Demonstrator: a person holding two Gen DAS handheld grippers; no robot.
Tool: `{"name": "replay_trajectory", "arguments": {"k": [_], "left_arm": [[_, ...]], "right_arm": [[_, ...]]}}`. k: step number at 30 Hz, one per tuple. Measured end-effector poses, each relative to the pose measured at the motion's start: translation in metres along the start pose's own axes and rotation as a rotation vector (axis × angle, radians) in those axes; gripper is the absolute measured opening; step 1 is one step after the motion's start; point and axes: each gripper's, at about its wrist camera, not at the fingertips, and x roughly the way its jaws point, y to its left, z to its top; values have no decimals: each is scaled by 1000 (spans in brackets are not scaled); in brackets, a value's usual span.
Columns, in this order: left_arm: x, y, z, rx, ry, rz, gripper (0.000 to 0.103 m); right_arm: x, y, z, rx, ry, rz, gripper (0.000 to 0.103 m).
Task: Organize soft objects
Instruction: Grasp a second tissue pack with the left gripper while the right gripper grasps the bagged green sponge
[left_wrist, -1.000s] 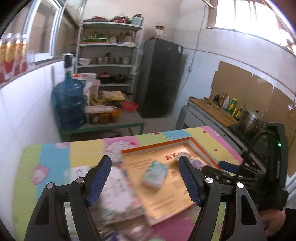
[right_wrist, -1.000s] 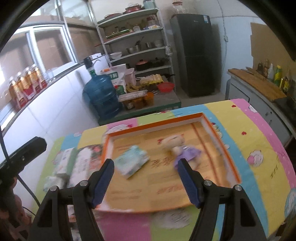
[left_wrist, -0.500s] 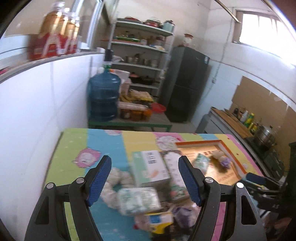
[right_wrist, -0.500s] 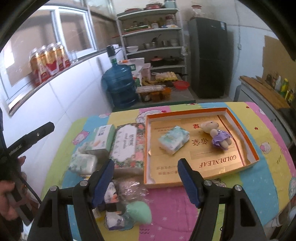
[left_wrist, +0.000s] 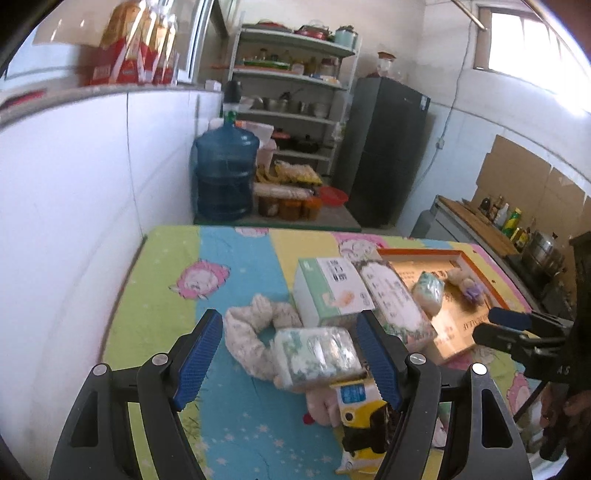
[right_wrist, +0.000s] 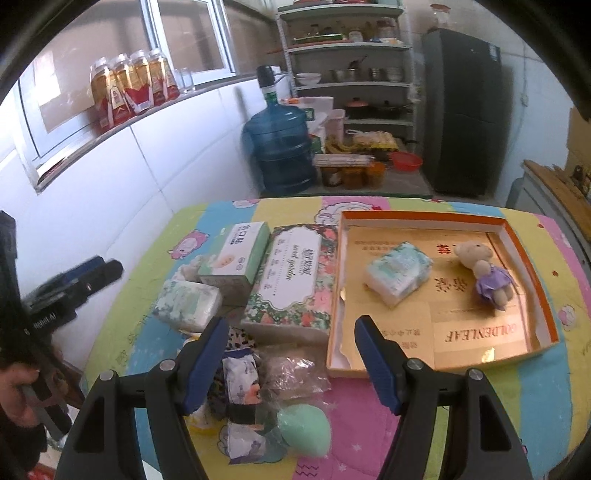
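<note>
The left gripper (left_wrist: 291, 354) hangs over the table (left_wrist: 236, 258) with its jaws wide apart and nothing gripped. Between them, lying on the cloth, is a clear-wrapped tissue pack (left_wrist: 317, 352), its long axis running across from one jaw toward the other. Just beyond it a cream fabric band (left_wrist: 255, 325) curls on the cloth. Below the pack, near the right-hand jaw, sits a yellow-and-blue packet (left_wrist: 356, 400); its print is too blurred to read.

The right gripper (right_wrist: 290, 360) also stands with its jaws well open and empty. Between and beneath them lie a small printed sachet (right_wrist: 242, 376), a crinkled clear bag (right_wrist: 291, 373) and a mint-green egg-shaped sponge (right_wrist: 304, 428), its narrow end pointing toward the right-hand jaw. Beyond the left-hand jaw is a floral tissue box (right_wrist: 295, 280) lettered "soul garden", its long axis running away from the jaws, touching a green-and-white box (right_wrist: 236, 258) whose characters I cannot make out. Beyond the right-hand jaw an orange-rimmed tray (right_wrist: 539, 291) reads "GOLDENLEAF", upside down. It holds a second tissue pack (right_wrist: 399, 273), lying askew, and a small teddy bear (right_wrist: 484, 269) in a purple skirt, head pointing away.
</note>
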Motion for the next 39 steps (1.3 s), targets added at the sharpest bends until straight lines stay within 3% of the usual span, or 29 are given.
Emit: {"name": "replay_trajectory", "arguments": {"k": [14, 19, 24, 28, 32, 39], "left_arm": [[69, 11, -21, -56, 98, -142, 76], [89, 3, -29, 20, 132, -172, 76], [103, 1, -38, 21, 180, -178, 76], [100, -2, -41, -3, 167, -189, 64], [88, -2, -44, -9, 118, -180, 37], [74, 1, -48, -26, 92, -227, 31]], "right_arm": [[0, -18, -4, -32, 9, 49, 71], [-3, -31, -10, -7, 19, 27, 71], [-5, -36, -6, -7, 5, 21, 71], [-2, -35, -5, -11, 16, 22, 71], [1, -34, -6, -12, 28, 26, 71], [12, -35, -17, 2, 74, 50, 71]]}}
